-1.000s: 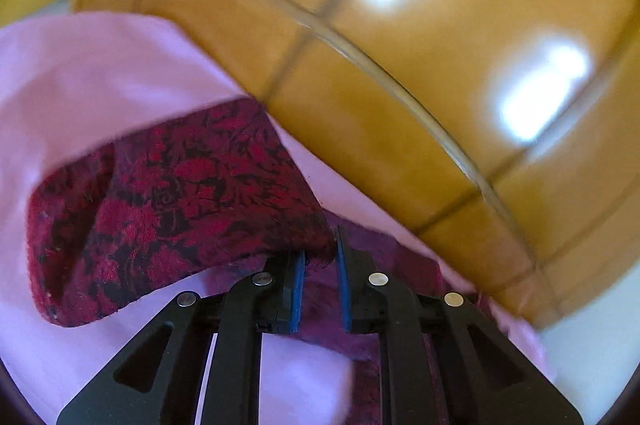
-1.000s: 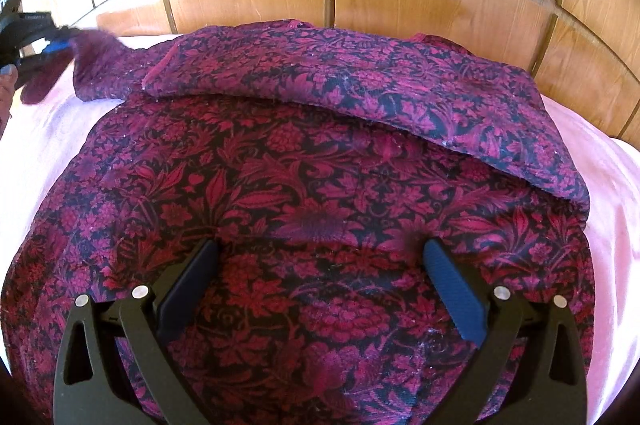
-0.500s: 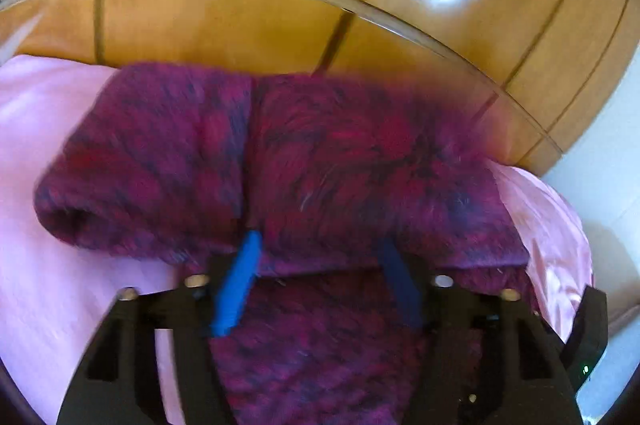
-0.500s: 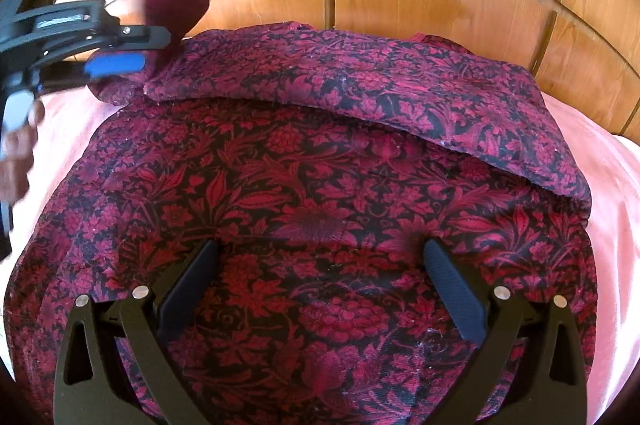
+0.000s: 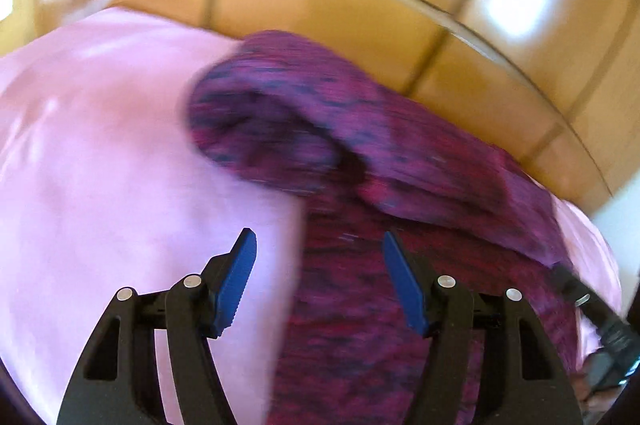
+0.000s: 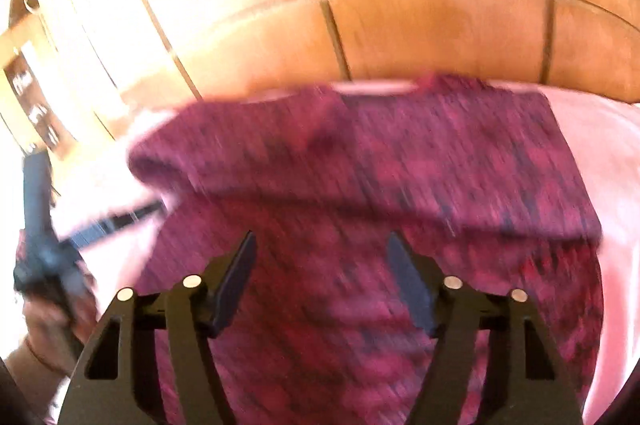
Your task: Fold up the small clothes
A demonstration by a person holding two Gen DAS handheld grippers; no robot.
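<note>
We have the garment (image 6: 380, 225) lying on the pink bed sheet (image 5: 100, 165) below the wooden headboard (image 5: 360, 5), its top edge already folded over — we judge one fold laid. Both the left claw (image 5: 316, 285) and right claw (image 6: 320, 285) hang spread and empty; next we must grip a fresh edge.

Both wrist views motion-smeared. Garment (image 5: 420, 265) print unreadable ahead of left gripper (image 5: 318, 277); its near hem runs off the frame bottom. Rolled sleeve end (image 5: 256, 133) ahead-left: opening blurred, interior dark. Right view: garment's far edge indistinct; the other gripper to the left is a streak, finger spacing indeterminable there.
</note>
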